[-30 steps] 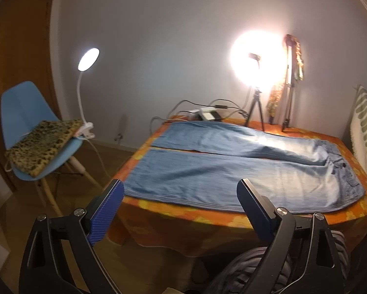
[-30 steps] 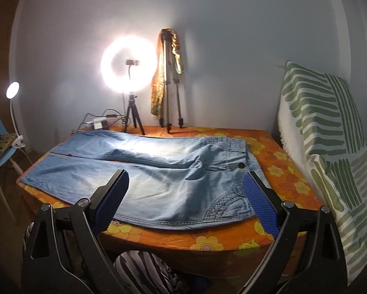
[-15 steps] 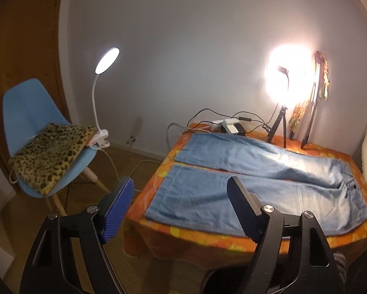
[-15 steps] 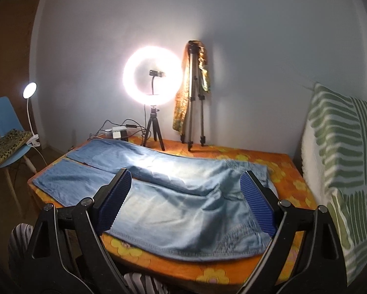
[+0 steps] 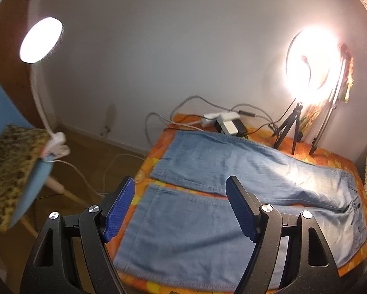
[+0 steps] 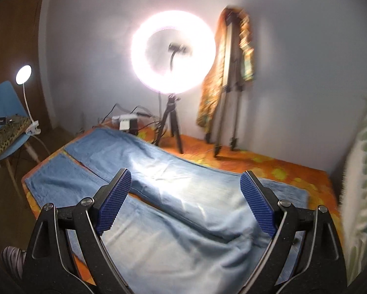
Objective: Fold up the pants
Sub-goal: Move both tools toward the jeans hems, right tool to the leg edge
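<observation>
**Denim spread flat, both claws empty**

Blue jeans [image 5: 208, 220] laid flat on orange floral cloth [image 5: 159, 147]. Left gripper [image 5: 181, 210], just narrowed yet agape, above leg hems. Right gripper [image 6: 186, 203] agape; only here, striped sleeve [image 6: 11, 257].

The striped cushion [image 6: 362, 171] is smeared, seemingly by motion blur, and the pants [image 6: 183, 196] run under the frame's bottom edge.

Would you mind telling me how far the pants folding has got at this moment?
Done: the jeans lie flat on the orange floral cover, legs side by side, unfolded. In hand: nothing; the left gripper and the right gripper are above the denim, jaws open and empty. Left: every fold.
</observation>
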`<state>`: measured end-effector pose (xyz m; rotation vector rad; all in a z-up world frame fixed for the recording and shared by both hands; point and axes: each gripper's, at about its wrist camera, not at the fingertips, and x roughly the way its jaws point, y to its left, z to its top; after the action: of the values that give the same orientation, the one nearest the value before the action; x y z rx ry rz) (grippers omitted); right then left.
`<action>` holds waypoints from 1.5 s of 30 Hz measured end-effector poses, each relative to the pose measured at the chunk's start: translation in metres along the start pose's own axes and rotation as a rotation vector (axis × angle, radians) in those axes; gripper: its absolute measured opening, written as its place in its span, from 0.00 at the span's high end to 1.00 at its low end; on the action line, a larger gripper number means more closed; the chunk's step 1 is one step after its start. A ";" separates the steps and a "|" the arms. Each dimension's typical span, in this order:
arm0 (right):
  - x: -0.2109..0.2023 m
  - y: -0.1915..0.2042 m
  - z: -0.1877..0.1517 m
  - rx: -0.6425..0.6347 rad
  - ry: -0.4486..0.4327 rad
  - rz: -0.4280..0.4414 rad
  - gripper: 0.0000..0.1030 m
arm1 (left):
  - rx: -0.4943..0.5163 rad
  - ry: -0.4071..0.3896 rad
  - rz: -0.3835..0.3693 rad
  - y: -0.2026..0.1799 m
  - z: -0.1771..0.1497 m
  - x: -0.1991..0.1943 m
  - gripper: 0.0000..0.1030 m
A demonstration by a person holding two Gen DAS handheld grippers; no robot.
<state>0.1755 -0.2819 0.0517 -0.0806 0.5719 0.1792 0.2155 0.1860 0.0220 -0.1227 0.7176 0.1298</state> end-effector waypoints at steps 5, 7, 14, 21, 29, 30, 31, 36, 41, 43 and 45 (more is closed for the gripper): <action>0.102 -0.012 0.016 -0.036 0.102 0.048 0.10 | 0.020 0.083 -0.017 -0.021 0.014 0.073 0.26; 0.143 -0.016 0.017 -0.069 0.150 0.051 0.16 | 0.031 0.109 -0.028 -0.034 0.019 0.101 0.26; 0.264 -0.042 0.010 -0.082 0.300 0.090 0.23 | 0.075 0.173 -0.054 -0.074 0.025 0.172 0.26; 0.339 -0.035 0.007 -0.112 0.356 0.180 0.23 | 0.108 0.207 -0.066 -0.100 0.036 0.223 0.26; 0.378 -0.025 -0.010 -0.192 0.418 0.198 0.23 | -0.087 0.267 -0.060 -0.062 0.079 0.292 0.25; 0.379 -0.025 -0.012 -0.204 0.423 0.194 0.23 | -0.115 0.281 -0.065 -0.056 0.083 0.301 0.25; 0.381 -0.026 -0.013 -0.215 0.427 0.190 0.23 | -0.150 0.301 -0.075 -0.049 0.086 0.310 0.25; 0.388 -0.034 -0.016 -0.250 0.445 0.169 0.23 | -0.313 0.377 -0.119 -0.030 0.092 0.356 0.25; 0.392 -0.038 -0.017 -0.258 0.453 0.159 0.23 | -0.426 0.404 -0.131 -0.033 0.090 0.390 0.25; 0.393 -0.038 -0.016 -0.267 0.446 0.156 0.24 | -0.482 0.410 -0.139 -0.032 0.087 0.398 0.25; 0.395 -0.035 -0.015 -0.268 0.442 0.153 0.24 | -0.522 0.405 -0.141 -0.033 0.084 0.401 0.27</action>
<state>0.5004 -0.2606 -0.1754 -0.3428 0.9942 0.3915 0.5743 0.1971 -0.1782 -0.7133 1.0639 0.1573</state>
